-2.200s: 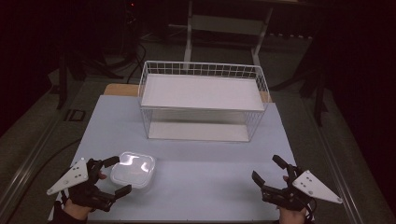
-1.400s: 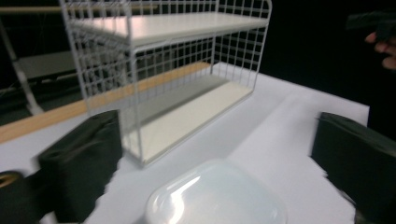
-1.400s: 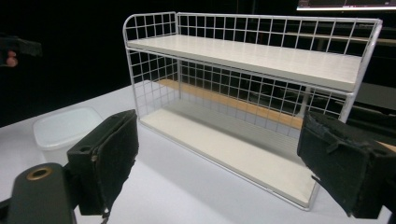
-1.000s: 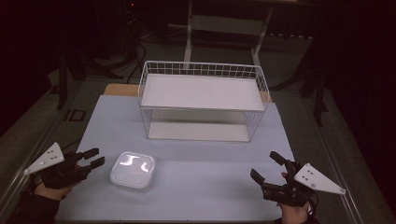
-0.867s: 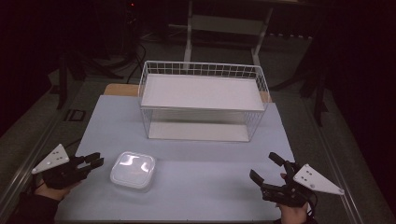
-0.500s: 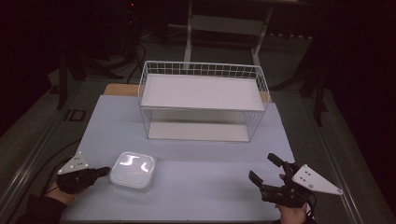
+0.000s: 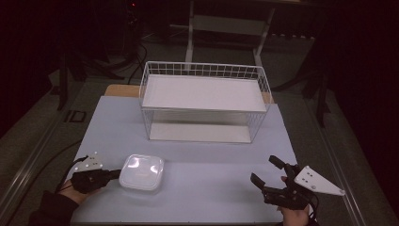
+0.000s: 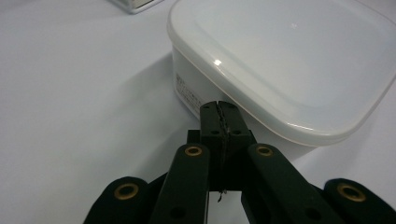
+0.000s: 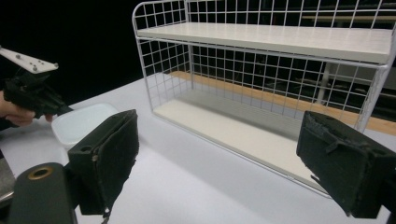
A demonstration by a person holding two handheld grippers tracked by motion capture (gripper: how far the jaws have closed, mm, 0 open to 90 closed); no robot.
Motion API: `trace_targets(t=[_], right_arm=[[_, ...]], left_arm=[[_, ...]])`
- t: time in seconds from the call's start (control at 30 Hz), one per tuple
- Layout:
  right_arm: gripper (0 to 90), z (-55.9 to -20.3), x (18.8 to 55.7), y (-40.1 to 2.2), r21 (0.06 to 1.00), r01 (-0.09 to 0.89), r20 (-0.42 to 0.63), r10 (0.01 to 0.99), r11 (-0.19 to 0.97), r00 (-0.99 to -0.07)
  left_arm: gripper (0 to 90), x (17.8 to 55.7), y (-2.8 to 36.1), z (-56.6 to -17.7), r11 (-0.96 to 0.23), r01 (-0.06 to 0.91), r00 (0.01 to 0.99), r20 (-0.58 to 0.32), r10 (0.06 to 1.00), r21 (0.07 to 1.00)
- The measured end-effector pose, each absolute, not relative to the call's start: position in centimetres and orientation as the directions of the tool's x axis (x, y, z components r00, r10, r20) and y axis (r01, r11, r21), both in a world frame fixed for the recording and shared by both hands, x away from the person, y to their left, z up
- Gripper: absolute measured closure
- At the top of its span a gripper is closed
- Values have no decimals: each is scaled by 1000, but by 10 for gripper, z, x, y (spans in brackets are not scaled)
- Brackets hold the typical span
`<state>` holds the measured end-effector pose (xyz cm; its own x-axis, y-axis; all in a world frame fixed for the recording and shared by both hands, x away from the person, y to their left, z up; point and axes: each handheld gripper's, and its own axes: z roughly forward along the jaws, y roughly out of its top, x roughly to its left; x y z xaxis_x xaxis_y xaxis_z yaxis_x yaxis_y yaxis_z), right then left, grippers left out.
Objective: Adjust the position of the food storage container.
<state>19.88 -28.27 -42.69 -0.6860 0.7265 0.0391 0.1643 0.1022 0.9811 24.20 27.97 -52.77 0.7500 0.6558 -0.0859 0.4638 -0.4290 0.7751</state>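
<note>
A white lidded plastic container (image 7: 142,171) rests on the pale table near its front left. My left gripper (image 7: 115,174) lies low just left of it and is shut. In the left gripper view the closed jaws meet at the left gripper's tip (image 8: 219,109), right against the side wall of the container (image 8: 289,70), with nothing between them. My right gripper (image 7: 266,170) stands open near the front right corner, holding nothing. Its own view looks between the wide-open jaws of the right gripper (image 9: 224,158) at the container (image 9: 81,122) and the left gripper (image 9: 63,110).
A white wire rack (image 7: 202,64) with an upper shelf and a lower board stands at the back middle of the table (image 7: 202,155). The rack (image 9: 280,42) has nothing on it. Dark floor and stands surround the table.
My left gripper, open beside the container at first, swung out to the left, shut, and came back low with its tip against the container's side. The right gripper barely moved.
</note>
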Motion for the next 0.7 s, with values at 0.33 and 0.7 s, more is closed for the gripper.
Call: trace_targets(t=[0.33,0.7], right_arm=[[126,-426,198,-282,981,167,41,723,103,-689],[126,-423,199,-281,981,164,37,721,107,-692]], left_arm=[[896,251,249,-527,-462,440,800,-102,592,770],[895,261,211,-527,-511,408,851,-112,514,756]])
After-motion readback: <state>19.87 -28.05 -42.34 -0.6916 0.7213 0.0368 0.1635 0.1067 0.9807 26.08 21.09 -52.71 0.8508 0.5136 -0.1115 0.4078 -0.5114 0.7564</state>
